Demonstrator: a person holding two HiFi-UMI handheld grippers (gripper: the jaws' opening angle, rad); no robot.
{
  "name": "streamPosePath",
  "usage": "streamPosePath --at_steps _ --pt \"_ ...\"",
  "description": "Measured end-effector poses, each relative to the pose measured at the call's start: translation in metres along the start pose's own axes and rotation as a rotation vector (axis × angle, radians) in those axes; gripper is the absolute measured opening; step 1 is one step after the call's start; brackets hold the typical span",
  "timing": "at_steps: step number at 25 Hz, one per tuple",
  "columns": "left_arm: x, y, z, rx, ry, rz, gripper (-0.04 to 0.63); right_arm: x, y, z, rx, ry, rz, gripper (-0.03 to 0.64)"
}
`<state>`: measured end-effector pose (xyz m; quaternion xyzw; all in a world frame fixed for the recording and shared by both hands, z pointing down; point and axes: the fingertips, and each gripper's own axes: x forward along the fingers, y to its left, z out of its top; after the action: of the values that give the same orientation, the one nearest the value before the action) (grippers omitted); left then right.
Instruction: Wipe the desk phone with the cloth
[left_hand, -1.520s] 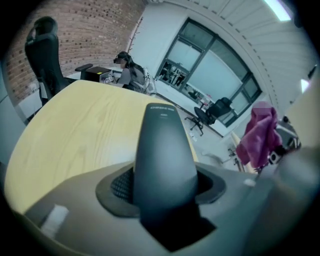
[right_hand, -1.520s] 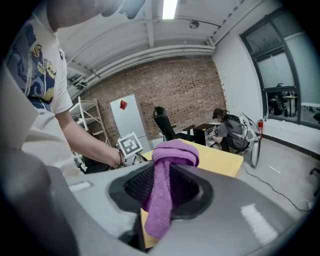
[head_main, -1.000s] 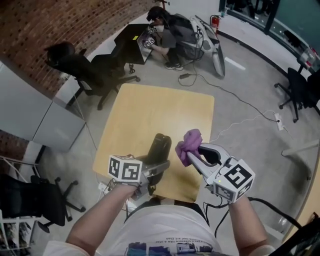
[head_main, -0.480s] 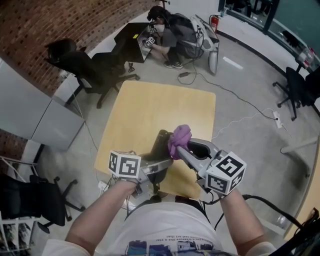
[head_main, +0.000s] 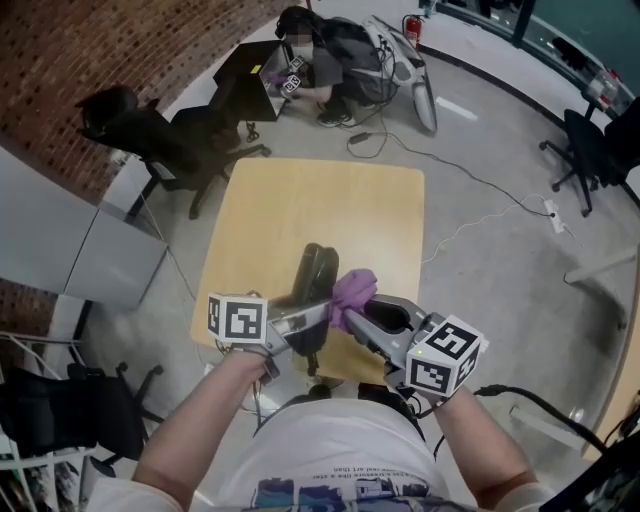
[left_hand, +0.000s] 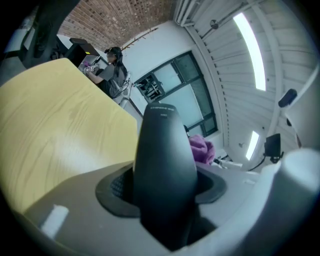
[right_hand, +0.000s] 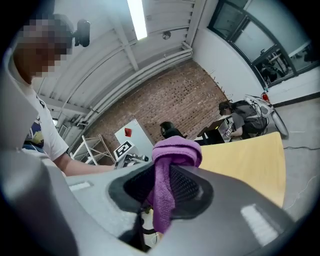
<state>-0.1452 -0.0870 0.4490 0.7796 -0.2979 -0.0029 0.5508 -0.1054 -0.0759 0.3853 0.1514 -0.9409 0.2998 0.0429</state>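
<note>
Swinging in sideways, the right gripper (head_main: 358, 316) now has the cloth (head_main: 352, 291) up against the phone (head_main: 313, 270); a second ago they were apart. Its fingers are nearly shut, pinching the cloth, with a bunch sticking out past the tips. The left gripper (head_main: 316, 314) stays clamped partway open on the phone, which juts out ahead of its fingers over the table (head_main: 300, 205). Contact made, so wiping can likely start.

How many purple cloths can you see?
1: the purple cloth is pinched in the right gripper, beside the black handset held by the left gripper. No other shows.
</note>
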Motion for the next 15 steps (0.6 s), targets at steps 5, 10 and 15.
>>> streamPosePath --at_steps 5,10,15 --pt "-0.002 0.005 0.005 -0.020 -0.007 0.000 0.287 -0.004 0.004 -0.008 0.071 -0.035 0.005 0.094" --pt "-0.003 0.005 0.010 -0.033 -0.017 0.002 0.287 -0.004 0.014 -0.016 0.119 -0.054 0.026 0.094" --pt "-0.003 0.006 0.017 -0.035 -0.037 0.002 0.287 0.002 0.036 -0.032 0.097 -0.026 0.091 0.092"
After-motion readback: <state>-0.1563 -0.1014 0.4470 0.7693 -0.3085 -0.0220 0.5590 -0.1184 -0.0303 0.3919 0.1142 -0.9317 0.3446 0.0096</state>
